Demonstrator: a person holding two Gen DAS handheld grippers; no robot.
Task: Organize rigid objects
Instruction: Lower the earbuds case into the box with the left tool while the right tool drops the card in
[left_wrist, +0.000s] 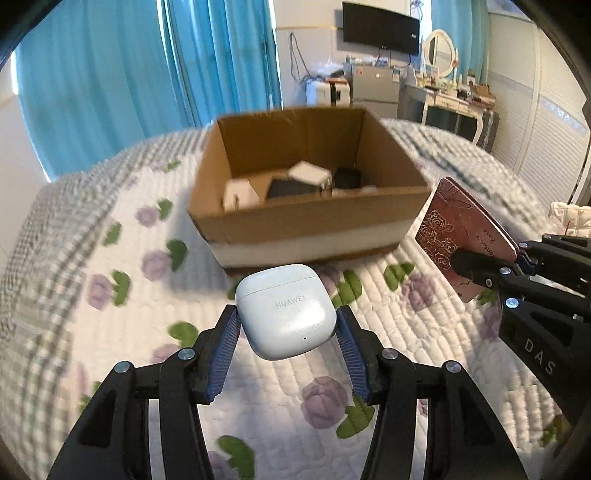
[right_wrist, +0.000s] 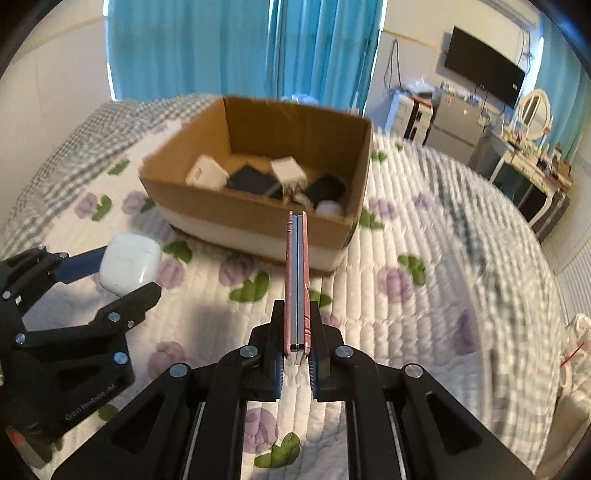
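Observation:
My left gripper is shut on a white Huawei earbud case and holds it above the bed, in front of the open cardboard box. The case also shows in the right wrist view. My right gripper is shut on a thin pink compact with a rose pattern, held edge-on toward the box. The compact also shows in the left wrist view, to the right of the box. The box holds several white and black items.
The box sits on a bed with a white quilt printed with purple flowers. Blue curtains hang behind. A wall TV, a fridge and a dressing table stand at the far right.

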